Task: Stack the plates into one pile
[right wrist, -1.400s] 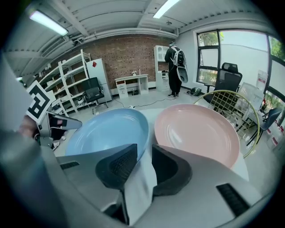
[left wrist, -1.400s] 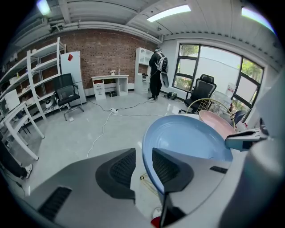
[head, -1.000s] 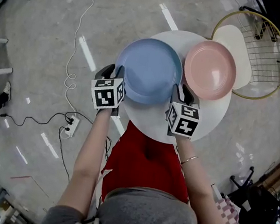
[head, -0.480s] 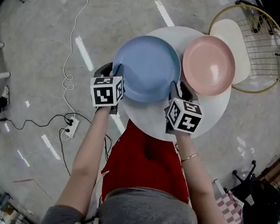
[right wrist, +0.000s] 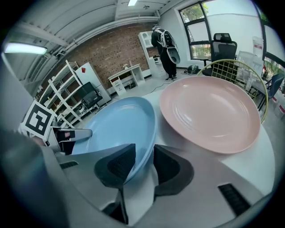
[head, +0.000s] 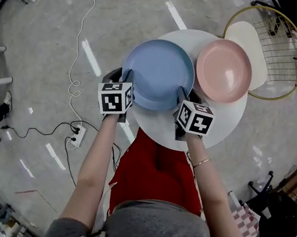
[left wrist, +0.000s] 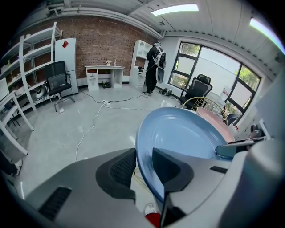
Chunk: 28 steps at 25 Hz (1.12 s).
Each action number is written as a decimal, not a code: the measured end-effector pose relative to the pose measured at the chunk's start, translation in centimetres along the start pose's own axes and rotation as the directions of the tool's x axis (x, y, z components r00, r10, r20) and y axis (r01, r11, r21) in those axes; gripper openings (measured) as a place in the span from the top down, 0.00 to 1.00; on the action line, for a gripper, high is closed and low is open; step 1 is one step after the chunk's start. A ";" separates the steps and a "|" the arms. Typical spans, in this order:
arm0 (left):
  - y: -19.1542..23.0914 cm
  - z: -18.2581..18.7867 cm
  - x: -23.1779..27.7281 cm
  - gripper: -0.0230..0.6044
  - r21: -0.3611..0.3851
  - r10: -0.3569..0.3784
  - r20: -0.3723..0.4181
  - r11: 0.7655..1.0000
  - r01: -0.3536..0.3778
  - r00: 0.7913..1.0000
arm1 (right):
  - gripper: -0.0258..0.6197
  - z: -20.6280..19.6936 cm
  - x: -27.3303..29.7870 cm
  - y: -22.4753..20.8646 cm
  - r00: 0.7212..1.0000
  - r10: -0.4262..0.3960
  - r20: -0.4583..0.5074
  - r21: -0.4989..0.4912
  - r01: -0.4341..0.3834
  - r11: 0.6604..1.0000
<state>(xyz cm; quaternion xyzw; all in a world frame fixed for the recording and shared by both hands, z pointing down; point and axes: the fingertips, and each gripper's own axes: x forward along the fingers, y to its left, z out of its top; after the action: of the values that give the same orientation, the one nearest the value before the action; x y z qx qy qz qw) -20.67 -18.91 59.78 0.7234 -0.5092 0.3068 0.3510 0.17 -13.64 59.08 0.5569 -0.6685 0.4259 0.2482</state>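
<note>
A blue plate [head: 158, 73] lies on the left of the round white table [head: 155, 126], overhanging its left edge. A pink plate [head: 223, 70] lies beside it on the right, the two rims close together. My left gripper [head: 123, 76] straddles the blue plate's left rim [left wrist: 147, 147]; the rim nearly fills the gap, and I see no firm pinch. My right gripper [head: 188, 96] straddles the near right rim [right wrist: 141, 153]. Its jaws have just been opening, and a gap shows beside the rim. The pink plate [right wrist: 209, 111] lies just right of that gripper.
A gold wire chair [head: 290, 59] with a cream seat [head: 256, 45] stands right behind the table. A cable and power strip [head: 74, 132] lie on the floor to the left. A person [left wrist: 156, 67] stands far off by the windows.
The right gripper has sunk a little along the blue plate's rim and rolled slightly. The left gripper and both plates have stayed in place.
</note>
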 end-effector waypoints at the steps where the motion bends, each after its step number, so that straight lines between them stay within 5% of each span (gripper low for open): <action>1: 0.0 0.0 0.0 0.77 -0.002 -0.002 0.001 1.000 0.002 1.000 | 0.77 0.0 0.0 0.0 1.000 -0.003 0.003 -0.001 0.003 1.000; 20: -1.3 2.0 -4.2 0.79 -0.005 -0.021 0.082 1.000 0.022 0.996 | 0.77 0.4 -4.2 1.1 0.995 -0.033 0.095 0.011 0.032 0.999; 28: -6.3 6.3 -4.0 0.79 0.104 -0.117 0.118 0.989 0.105 0.986 | 0.77 2.8 -7.6 -2.3 0.976 -0.114 0.186 0.084 0.100 0.991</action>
<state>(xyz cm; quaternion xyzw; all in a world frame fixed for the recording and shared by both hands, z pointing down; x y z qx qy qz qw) -15.25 -20.52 51.80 0.7846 -0.4732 0.2657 0.2998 4.69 -11.96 52.15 0.6391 -0.6418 0.3814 0.1849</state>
